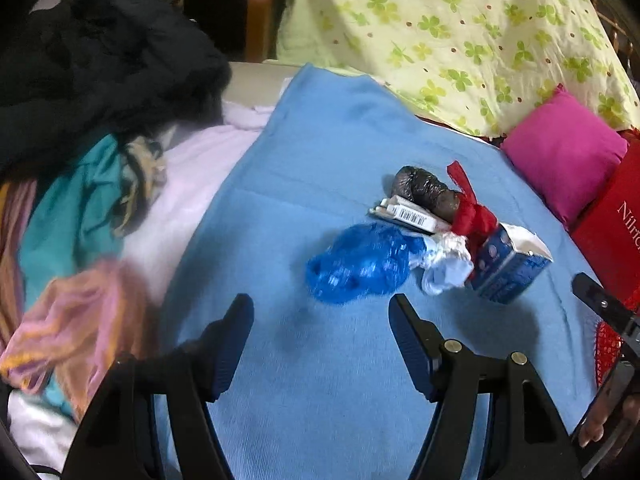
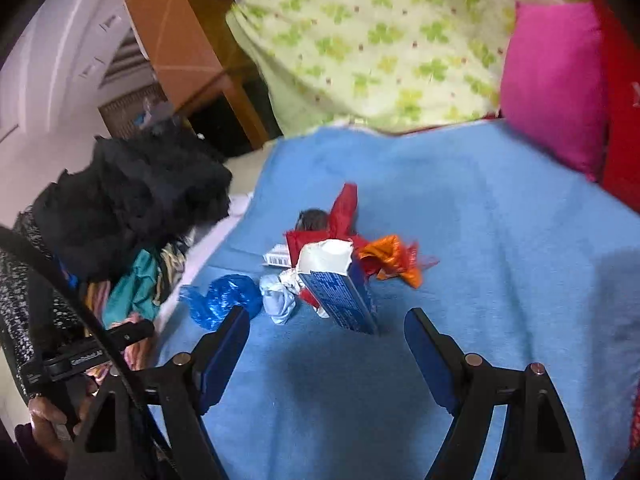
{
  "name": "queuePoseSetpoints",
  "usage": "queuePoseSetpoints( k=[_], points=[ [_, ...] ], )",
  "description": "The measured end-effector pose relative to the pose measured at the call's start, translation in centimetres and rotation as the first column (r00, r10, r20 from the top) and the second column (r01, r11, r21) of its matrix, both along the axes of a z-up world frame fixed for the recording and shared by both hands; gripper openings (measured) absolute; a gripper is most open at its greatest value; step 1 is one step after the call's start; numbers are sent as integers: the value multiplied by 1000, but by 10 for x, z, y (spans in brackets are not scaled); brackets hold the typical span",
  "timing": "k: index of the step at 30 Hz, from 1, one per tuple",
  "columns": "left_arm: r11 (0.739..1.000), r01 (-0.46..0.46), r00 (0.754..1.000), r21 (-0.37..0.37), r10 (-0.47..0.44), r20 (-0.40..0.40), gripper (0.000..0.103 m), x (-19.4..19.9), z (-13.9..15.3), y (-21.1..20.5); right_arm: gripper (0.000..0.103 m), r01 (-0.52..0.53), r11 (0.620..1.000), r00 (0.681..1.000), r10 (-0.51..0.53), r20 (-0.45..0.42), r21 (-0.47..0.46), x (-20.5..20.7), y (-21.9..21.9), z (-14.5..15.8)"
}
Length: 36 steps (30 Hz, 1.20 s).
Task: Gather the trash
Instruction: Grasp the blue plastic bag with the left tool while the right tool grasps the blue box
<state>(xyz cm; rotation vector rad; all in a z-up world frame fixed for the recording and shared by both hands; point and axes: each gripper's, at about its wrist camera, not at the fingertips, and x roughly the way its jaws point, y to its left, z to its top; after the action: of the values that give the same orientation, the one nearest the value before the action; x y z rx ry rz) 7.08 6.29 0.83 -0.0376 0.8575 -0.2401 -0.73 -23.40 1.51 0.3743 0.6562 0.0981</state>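
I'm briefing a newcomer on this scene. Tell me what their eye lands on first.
First, the small heap of trash mid-bed on the blue blanket: a crumpled blue plastic bag, a torn blue carton and red wrapping. Next, the pink cushion at the far right, and the pile of clothes along the left edge. Both the left gripper and right gripper hover open, empty.
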Motion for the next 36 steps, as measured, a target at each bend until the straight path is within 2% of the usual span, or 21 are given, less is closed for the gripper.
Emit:
queuePoseSetpoints(
  k=[6,10,14,16,17,18,19,24,28,36],
  points=[
    [997,72,997,23,-72,-7,72,37,-9,-30,83,18,1000,999,-19,-29,-24,41,7,-13],
    [995,94,994,23,-92,-60,72,59,-24,-41,83,12,999,999,-14,-49,-37,63,14,-22],
    [994,103,989,-24,-105,-108,72,67,-41,-42,83,50,994,996,-57,-70,-95,80,25,-32],
    [994,106,988,-34,-109,-109,67,67,-45,-42,77,69,992,993,-79,-92,-108,86,23,-37],
    [993,111,987,-48,-115,-111,58,67,-46,-42,63,74,992,991,-84,-105,-98,88,21,-39],
    [992,113,986,-59,-119,-113,50,67,-47,-42,57,71,993,990,-81,-117,-92,89,18,-40],
    [991,113,986,-68,-121,-114,47,68,-47,-42,56,66,993,989,-78,-125,-97,90,17,-41],
    [992,115,988,-57,-121,-101,35,55,-41,-47,56,33,992,996,-43,-74,-126,77,15,-27],
    [993,107,991,-50,-111,-79,34,35,-35,-46,56,38,992,999,-42,-31,-116,57,6,-14],
    [994,71,997,-80,-70,8,34,-29,-2,-42,55,92,994,994,-88,69,-58,3,-30,20]
  ],
)
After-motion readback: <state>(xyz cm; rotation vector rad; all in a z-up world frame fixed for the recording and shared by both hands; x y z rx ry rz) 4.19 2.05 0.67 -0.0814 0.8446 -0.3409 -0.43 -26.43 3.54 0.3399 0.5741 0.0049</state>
